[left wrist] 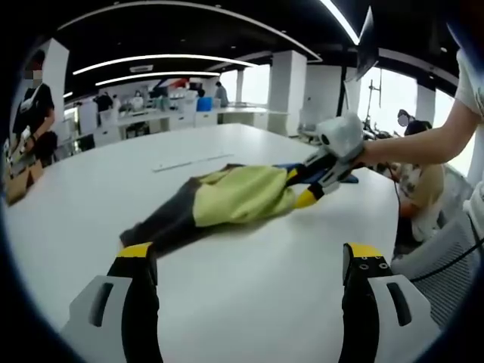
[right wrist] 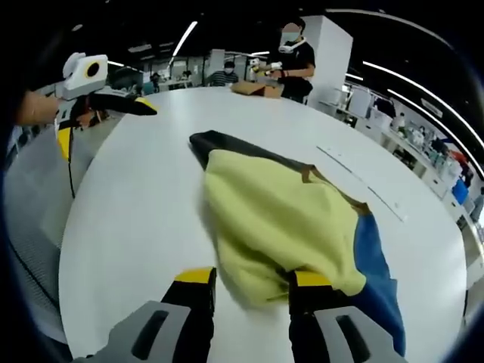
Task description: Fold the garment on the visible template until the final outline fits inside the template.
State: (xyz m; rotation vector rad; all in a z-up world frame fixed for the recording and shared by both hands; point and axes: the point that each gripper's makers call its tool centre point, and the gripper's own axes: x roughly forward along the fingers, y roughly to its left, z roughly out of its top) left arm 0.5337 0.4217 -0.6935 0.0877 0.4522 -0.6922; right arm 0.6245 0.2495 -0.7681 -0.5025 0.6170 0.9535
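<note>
Gripping 1 garment (right wrist: 280, 219) w/ right gripper (right wrist: 253, 283) (left gripper (left wrist: 246, 261) free).

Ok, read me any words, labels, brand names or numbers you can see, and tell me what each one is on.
None can be read.
Garment: yellow, dark and blue cloth, no print or label showing.
Table: plain white; the thin strip lying on it shows no marks I can make out.
Left gripper and right gripper: yellow tips, no lettering visible.
Boxes at the table's far edge: too small and blurred.
</note>
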